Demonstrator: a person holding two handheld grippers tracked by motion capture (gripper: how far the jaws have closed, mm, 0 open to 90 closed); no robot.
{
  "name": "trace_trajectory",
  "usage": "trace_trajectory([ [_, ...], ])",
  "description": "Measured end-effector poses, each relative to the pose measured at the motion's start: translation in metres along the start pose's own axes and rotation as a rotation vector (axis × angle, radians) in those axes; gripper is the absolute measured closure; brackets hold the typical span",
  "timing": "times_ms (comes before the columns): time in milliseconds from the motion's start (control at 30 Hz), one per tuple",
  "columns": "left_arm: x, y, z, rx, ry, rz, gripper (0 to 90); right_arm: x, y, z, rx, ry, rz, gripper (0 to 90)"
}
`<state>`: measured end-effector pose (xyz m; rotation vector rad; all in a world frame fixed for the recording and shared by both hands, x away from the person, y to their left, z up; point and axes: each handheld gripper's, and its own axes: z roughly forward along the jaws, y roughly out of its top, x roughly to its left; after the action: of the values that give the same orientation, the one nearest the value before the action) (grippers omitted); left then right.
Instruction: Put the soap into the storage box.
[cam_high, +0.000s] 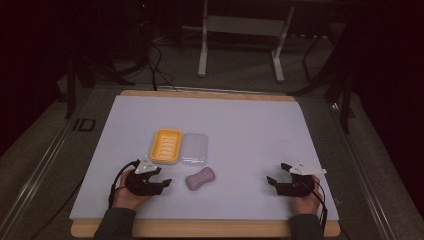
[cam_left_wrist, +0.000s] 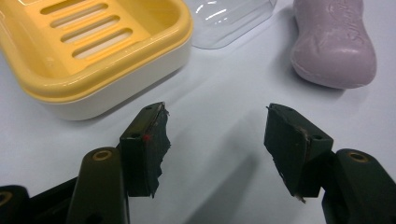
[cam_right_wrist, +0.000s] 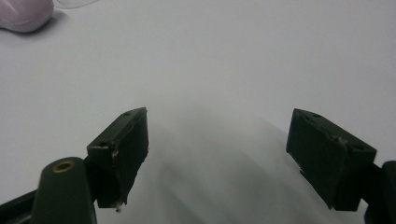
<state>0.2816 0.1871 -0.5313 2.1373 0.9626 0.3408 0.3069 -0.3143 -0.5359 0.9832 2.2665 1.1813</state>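
Soap bar (cam_high: 200, 178), pale purple, waisted in the middle, lies flat on the white table mat (cam_high: 250, 130), just in front of the clear lid (cam_high: 194, 148) and the yellow soap dish (cam_high: 166, 145). Dish and lid sit side by side, touching or nearly so; soap is apart from both.

Left gripper (cam_high: 159, 183) rests near the soap's left side, jaws spread, nothing between them. In the left gripper view the left gripper (cam_left_wrist: 215, 140) has bare mat in the gap, with the soap bar (cam_left_wrist: 334, 44) up and to the right and the soap dish (cam_left_wrist: 93, 51) to the left. Right gripper (cam_high: 274, 183) is well apart at the right side of the mat, jaws also spread and empty; in its own view the right gripper (cam_right_wrist: 217, 154) looks along bare mat.

Handling guess: soap is light, rigid, dry-looking but smooth, so likely slippery under the pads. Rounded ends would squirt out; I'd pinch across the narrow waist, jaws square to the long axis, moderate force to avoid denting. Dish has a slotted insert and looks like light, stiff plastic; lid is thin and clear, probably flexes.
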Motion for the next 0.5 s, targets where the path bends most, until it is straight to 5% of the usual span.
trace_trajectory([
  [500, 0.000, 0.014, -0.010, 0.052, -0.022, 0.040, 41.9, 0.003, 0.000, -0.001, -0.008, -0.024, -0.020, 21.0],
])
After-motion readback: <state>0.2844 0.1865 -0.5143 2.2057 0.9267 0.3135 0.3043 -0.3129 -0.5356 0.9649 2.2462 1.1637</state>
